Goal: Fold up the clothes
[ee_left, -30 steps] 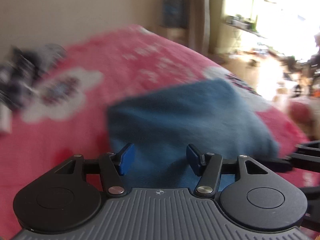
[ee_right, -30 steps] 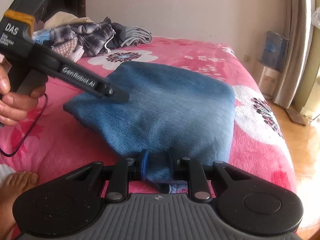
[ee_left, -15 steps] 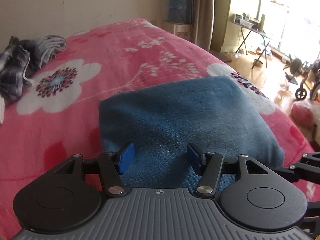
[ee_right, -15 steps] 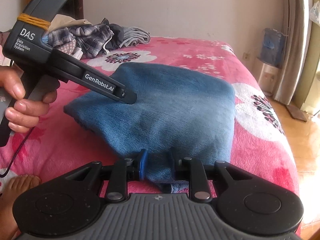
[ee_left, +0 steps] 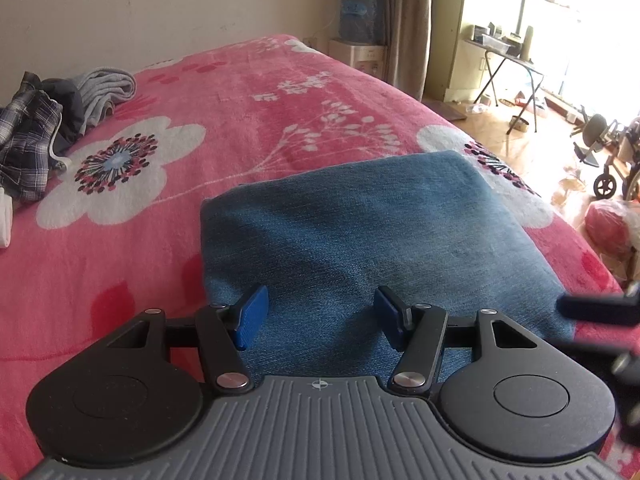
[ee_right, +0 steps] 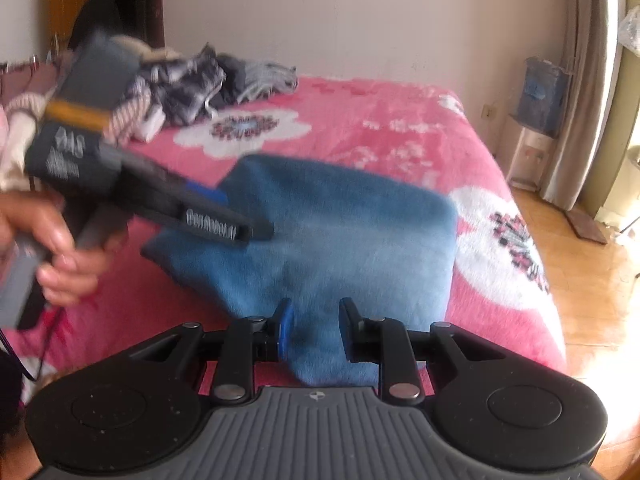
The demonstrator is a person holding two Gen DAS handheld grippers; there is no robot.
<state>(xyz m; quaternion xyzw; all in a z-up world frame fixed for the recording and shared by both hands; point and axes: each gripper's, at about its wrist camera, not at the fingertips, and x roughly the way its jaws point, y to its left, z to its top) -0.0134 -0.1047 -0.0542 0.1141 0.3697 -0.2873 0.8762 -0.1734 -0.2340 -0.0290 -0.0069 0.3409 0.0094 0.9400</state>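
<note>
**Releasing the folded denim on the bed**

Starting from the right hand-held gripper (ee_right: 314,330): its two jaws stand a little apart, and the near edge of the folded blue denim garment (ee_right: 340,248) shows in the gap between them. The picture is blurred there, so I cannot tell if the blue pads (ee_right: 285,328) press on the cloth or are just clear of it. The left hand-held gripper (ee_left: 316,318) has its jaws wide apart, with nothing between them; it hovers above the near left part of the same garment and is not gripping it. In the right wrist view a person's hand (ee_right: 56,248) holds this left tool by its handle, at the left side of the garment.

The garment lies flat on the pink flowered blanket of the bed (ee_left: 240,92), directly in front of both tools. Its long axis seems to run away from the right hand-held gripper toward the far edge of the bed. The right one is nearer to the cloth edge, so I judge that any next fold or lift starts from there.

Farther out, a heap of unfolded checked and grey clothes (ee_left: 48,120) waits near the wall.
</note>
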